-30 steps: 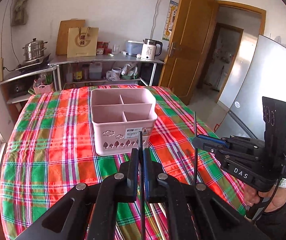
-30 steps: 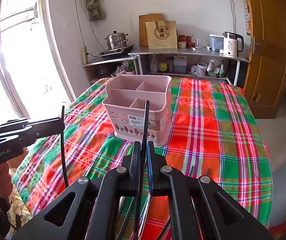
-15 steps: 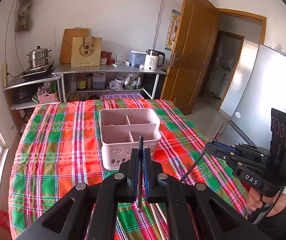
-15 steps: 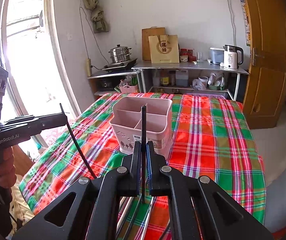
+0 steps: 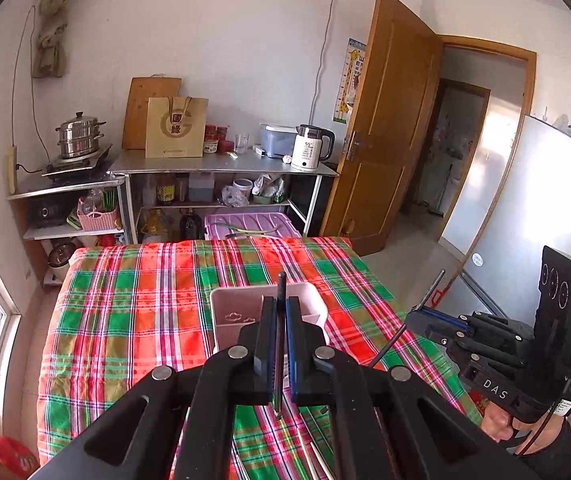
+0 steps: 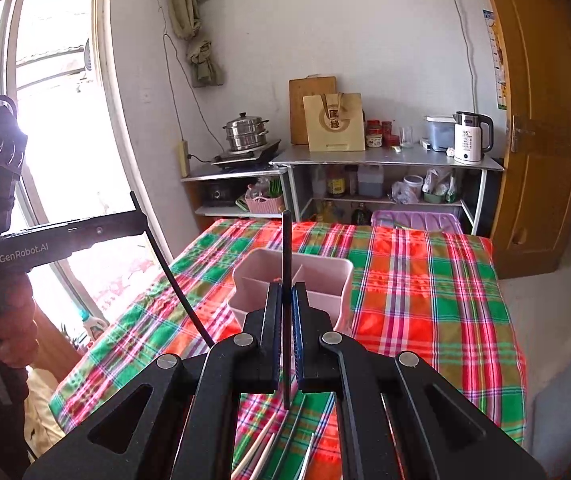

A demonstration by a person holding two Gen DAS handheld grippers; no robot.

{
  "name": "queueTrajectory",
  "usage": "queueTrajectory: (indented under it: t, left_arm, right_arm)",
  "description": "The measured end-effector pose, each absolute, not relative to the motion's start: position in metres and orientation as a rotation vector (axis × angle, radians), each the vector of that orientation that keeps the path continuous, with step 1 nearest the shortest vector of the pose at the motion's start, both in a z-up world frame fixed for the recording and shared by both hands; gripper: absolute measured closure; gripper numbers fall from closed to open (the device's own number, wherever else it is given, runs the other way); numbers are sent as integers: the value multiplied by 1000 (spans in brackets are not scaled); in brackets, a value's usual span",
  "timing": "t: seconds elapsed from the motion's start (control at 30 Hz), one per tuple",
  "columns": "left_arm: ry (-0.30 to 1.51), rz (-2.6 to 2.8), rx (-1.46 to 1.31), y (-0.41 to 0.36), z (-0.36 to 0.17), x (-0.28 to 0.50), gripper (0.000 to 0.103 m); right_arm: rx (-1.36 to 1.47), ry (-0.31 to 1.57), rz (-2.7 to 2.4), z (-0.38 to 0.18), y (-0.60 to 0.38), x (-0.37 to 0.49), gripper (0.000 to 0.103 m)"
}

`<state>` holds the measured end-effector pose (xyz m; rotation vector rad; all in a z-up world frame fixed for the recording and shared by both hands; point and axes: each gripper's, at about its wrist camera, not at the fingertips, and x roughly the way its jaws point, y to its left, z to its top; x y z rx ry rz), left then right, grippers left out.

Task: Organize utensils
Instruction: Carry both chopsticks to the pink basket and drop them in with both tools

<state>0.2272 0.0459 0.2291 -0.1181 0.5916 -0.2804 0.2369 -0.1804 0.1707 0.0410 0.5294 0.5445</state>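
A pink divided utensil basket [image 5: 237, 312] [image 6: 325, 280] stands on the plaid table. My left gripper [image 5: 280, 340] is shut on a black chopstick [image 5: 280, 292], held upright above the table in front of the basket. My right gripper [image 6: 284, 320] is shut on another black chopstick [image 6: 286, 248], also upright. In the left wrist view the right gripper [image 5: 425, 320] is at the right with its chopstick [image 5: 429, 296] tilted. In the right wrist view the left gripper [image 6: 133, 224] is at the left with its chopstick [image 6: 173, 280] slanting down.
More utensils, pale chopsticks [image 6: 261, 448] and metal pieces [image 5: 313, 452], lie on the plaid tablecloth [image 5: 125, 320] beneath the grippers. Metal shelves [image 5: 221, 164] with a kettle and pots stand behind the table. A wooden door [image 5: 385, 120] is at the right, a window [image 6: 53, 120] at the left.
Both grippers have risen well above the table with their chopsticks. The basket now appears lower and partly hidden behind the fingers. The chopsticks seen in the other hand have tilted.
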Motion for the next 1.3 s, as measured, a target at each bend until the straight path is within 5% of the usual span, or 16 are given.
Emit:
queueTrajectory:
  t: [0.4,1.3]
  left_arm:
    - [548,-213,-185,75,258,284,99]
    - [741,-231,-271,89,149,343,98]
  right_arm:
    - [137,438,552,206,-163,283,98]
    - [156,680,569,111,-141,332,96]
